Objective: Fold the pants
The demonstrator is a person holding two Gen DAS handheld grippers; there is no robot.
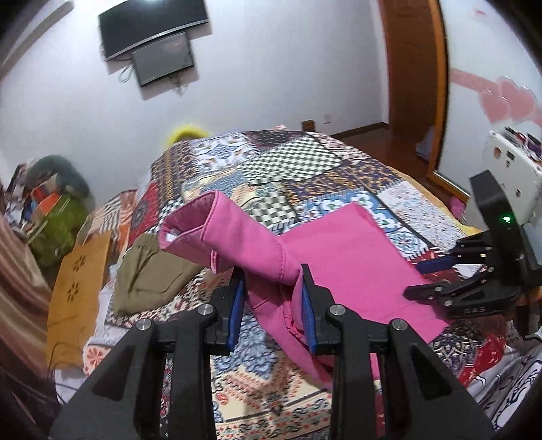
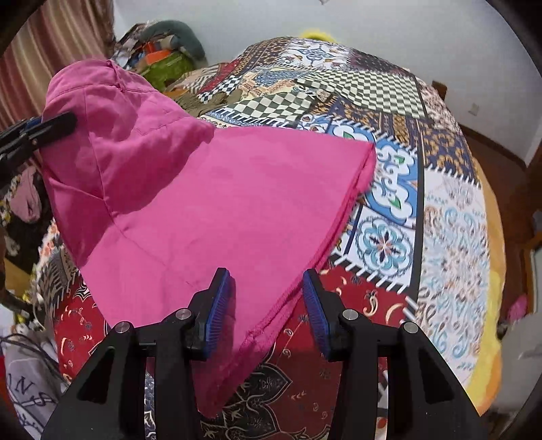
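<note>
- A bedroom with pale walls: a dark television (image 1: 152, 28) hangs high on the far wall with a smaller dark screen (image 1: 162, 59) just below it, and a wooden door frame (image 1: 418, 84) stands to the right in the left wrist view.
- A bed fills the middle, covered by a patchwork quilt (image 1: 298, 162) of checkerboard, blue floral and red paisley panels.
- The pink pants (image 2: 220, 189) lie across the near part of the quilt; one broad flat portion rests on the cover, its hemmed edge running diagonally toward the right gripper, while the other end is lifted off the bed.
- That raised end shows its open waistband (image 1: 189, 220) in the left wrist view, hanging in the air above the quilt.
- An olive-brown garment (image 1: 149, 270) lies on the quilt just beyond the raised pink cloth, to the left.
- A heap of mixed belongings (image 1: 54, 203) sits against the wall at far left.
- The left gripper (image 1: 272, 304) has a bunched fold of the pink cloth pinched between its blue pads and holds it up.
- The right gripper (image 2: 267, 311) hovers over the hemmed edge of the flat portion; its jaws stand spread, with the cloth's edge below the gap and the pads not pressing it.
</note>
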